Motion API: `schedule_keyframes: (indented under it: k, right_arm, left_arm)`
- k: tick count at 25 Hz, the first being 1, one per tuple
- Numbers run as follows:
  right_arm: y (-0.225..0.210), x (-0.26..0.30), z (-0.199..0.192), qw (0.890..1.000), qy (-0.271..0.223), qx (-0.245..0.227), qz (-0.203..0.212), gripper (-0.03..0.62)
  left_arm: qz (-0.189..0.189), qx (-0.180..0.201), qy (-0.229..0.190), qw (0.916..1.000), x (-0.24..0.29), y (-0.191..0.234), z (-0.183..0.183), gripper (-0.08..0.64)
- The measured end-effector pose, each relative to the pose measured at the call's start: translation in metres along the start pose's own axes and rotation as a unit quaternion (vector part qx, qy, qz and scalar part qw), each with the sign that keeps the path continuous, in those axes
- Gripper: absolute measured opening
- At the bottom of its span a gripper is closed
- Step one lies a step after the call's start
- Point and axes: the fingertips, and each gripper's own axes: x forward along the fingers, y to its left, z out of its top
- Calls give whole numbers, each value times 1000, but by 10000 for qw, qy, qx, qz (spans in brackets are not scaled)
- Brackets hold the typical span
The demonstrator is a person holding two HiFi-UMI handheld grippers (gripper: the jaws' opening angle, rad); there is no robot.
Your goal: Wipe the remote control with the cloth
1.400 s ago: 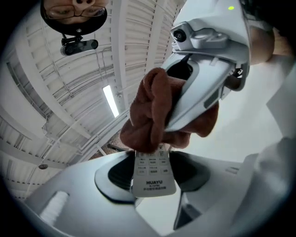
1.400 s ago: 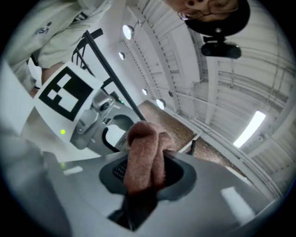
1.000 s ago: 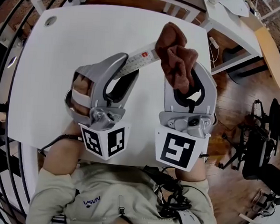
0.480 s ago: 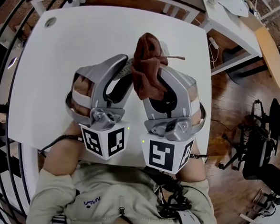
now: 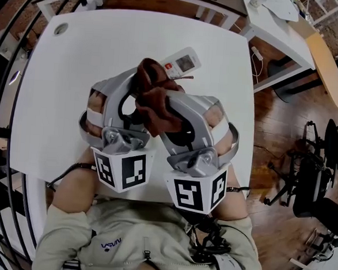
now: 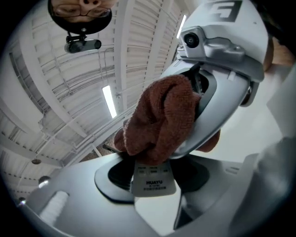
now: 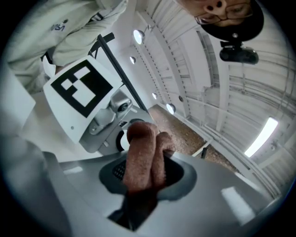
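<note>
1. Tongs first: the left tongs [image 6: 152, 178] stand partly apart, clamped across the near end of the white remote control [image 5: 183, 62]. The right tongs [image 7: 141, 185] are narrow, pinching a bunched brown cloth [image 5: 153, 98].
2. The remote control's long axis runs from the left tongs away from the person and slightly rightward, over the white table [image 5: 61, 107]. Its far end, with the red button [image 5: 169, 63], pokes out beyond the cloth.
3. The cloth lies against the near half of the remote control, just beside the left tongs. The right hand does the wiping, and the next stroke likely runs outward along that axis.
4. A second ago the cloth sat at the far tip and the right tongs stood further right. They have since swung in beside the left tongs and rolled, uncovering the far end.
</note>
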Motion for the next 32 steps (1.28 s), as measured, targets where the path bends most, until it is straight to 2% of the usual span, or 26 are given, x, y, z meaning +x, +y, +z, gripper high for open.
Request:
schedule_keyframes:
  k: [3,6,9,12,16,24,27,32]
  right_arm:
    - [-13,-3,0,9994,-114,157,-281,101]
    - [-50,-13,-8,9922,-156,507,-1128,104]
    - [-83,-27,-27,9783,27,878,-1878,104]
    - [-93,-31,-44,9721,236,1067,-2074,104]
    - [-82,-23,-53,9766,436,1007,-1848,104]
    - [-44,-1,-39,9932,302,645,-926,104]
    - [-32,3,-31,9961,178,590,-636,104]
    - [-22,4,-25,9972,37,661,-355,103]
  left_arm:
    - [-246,-604,-102,9978,3,7,1,241]
    - [-451,-1170,-140,9920,5,11,-2,241]
    - [-559,-1372,-157,9888,5,11,-3,241]
    - [-687,-1545,-218,9854,4,10,-2,241]
    - [-837,-1820,-294,9793,3,8,0,241]
    - [-1007,-2465,-364,9632,4,16,-5,241]
    - [-1045,-2768,-448,9542,5,19,-6,241]
    - [-966,-3431,-503,9330,5,24,-8,241]
